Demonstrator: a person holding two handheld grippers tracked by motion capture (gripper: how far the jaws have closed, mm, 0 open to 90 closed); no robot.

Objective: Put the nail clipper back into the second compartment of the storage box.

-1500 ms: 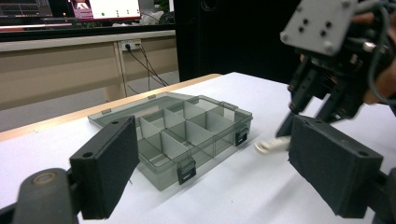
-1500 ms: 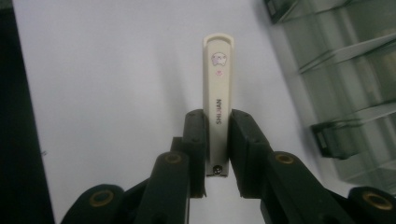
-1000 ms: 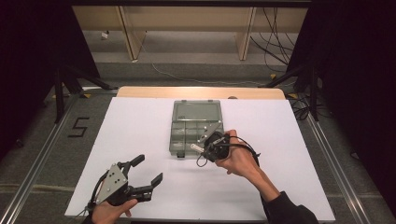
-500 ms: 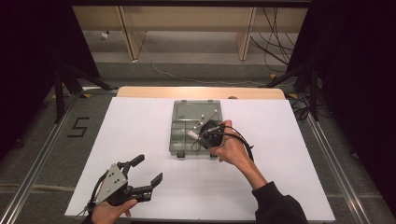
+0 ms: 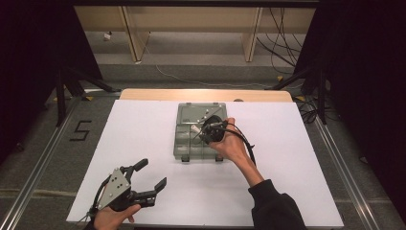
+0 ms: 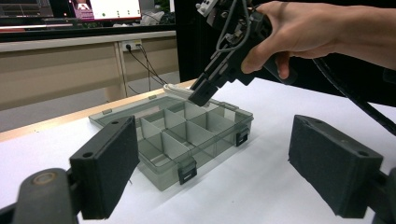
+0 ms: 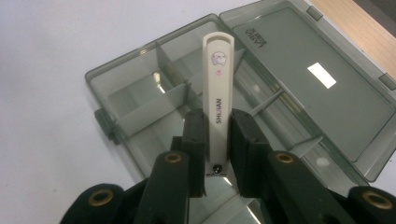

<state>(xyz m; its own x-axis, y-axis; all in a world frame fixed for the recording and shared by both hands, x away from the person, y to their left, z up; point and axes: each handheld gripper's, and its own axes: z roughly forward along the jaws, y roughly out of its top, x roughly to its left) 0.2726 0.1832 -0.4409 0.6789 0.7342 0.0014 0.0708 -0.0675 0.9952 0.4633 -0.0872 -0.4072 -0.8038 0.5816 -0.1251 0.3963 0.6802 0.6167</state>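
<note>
A smoky grey compartment box (image 5: 184, 145) lies open at the table's middle, its lid (image 7: 322, 88) folded back on the far side. My right gripper (image 5: 199, 130) hangs over the box's compartments (image 7: 135, 100), tilted down, shut on a white nail clipper (image 7: 218, 79) with a small cartoon print. The clipper (image 6: 175, 89) sticks out past the jaws just above the dividers. In the left gripper view the right gripper (image 6: 201, 95) reaches in from above the box (image 6: 187, 140). My left gripper (image 5: 153, 173) rests open near the front left corner, nothing between its pads (image 6: 112, 163).
A white sheet (image 5: 143, 129) covers the table, with a wooden strip (image 5: 206, 94) at the far edge. Black stands and cables sit on the floor at both sides. The right gripper's cable (image 5: 246, 143) trails along the forearm.
My right gripper carried the nail clipper away from the person, from the box's near edge to above its compartments. The left gripper stayed put.
</note>
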